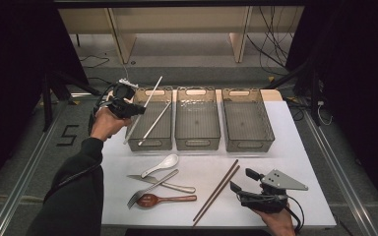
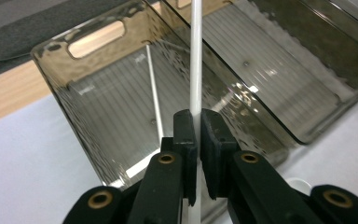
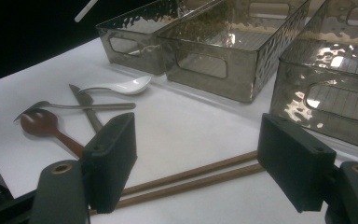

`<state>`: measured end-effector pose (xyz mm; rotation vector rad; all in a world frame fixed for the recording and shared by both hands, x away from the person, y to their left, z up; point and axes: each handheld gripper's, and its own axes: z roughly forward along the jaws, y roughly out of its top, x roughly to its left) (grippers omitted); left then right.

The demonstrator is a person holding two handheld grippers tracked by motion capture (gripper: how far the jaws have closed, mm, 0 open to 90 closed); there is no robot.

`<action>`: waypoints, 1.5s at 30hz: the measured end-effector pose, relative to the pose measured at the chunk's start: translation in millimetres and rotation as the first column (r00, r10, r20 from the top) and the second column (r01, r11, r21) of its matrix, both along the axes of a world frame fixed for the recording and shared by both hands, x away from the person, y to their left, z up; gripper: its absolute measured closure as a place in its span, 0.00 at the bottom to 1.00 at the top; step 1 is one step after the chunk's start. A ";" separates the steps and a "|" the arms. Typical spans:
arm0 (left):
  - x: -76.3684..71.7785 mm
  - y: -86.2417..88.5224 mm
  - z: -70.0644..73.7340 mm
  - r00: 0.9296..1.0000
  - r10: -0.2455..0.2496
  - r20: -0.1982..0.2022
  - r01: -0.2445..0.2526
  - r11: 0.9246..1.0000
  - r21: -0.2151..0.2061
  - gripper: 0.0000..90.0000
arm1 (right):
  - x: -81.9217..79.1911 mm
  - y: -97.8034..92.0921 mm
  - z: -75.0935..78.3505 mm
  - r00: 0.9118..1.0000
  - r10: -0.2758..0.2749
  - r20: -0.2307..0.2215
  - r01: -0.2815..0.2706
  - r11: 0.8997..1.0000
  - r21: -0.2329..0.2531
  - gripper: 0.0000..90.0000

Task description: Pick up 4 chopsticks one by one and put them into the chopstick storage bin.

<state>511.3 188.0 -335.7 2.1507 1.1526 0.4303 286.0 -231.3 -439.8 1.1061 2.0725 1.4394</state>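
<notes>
The left gripper (image 1: 134,109) had its fingers (image 2: 185,135) clamped on a thin white plastic chopstick (image 1: 146,104), held slanting over the leftmost smoky transparent bin (image 1: 150,141), where a second white chopstick (image 1: 155,119) already lay inside. The right gripper (image 1: 241,181) rested low at the white desk (image 1: 275,147), its fingers (image 3: 112,158) spread wide apart just beside a pair of brown wooden chopsticks (image 1: 217,190).

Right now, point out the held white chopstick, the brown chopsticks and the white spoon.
white chopstick (image 2: 195,60), left gripper view, shaft above the jaws.
brown chopsticks (image 1: 216,192), high view, mid-shafts.
white spoon (image 1: 169,160), high view, bowl.
</notes>
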 end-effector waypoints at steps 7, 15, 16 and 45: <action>15.8 0.6 0.6 0.999 0.028 0.015 -0.028 1.000 -0.004 0.94 | 0.6 -0.5 -0.5 1.000 0.000 -0.001 0.000 1.000 0.000 0.32; 28.9 4.3 2.8 0.998 0.056 0.026 -0.055 0.998 -0.022 0.94 | 0.5 -0.8 -0.6 1.000 -0.002 -0.001 0.002 1.000 0.001 0.32; 30.1 4.8 2.7 0.998 0.059 0.027 -0.058 0.998 -0.029 0.94 | 0.5 -0.7 -0.7 1.000 -0.001 -0.001 0.001 1.000 0.000 0.32; 37.5 9.2 -29.8 0.994 0.108 0.032 -0.105 0.992 -0.065 0.94 | 0.0 -0.5 -0.7 1.000 0.002 0.001 -0.002 1.000 0.002 0.32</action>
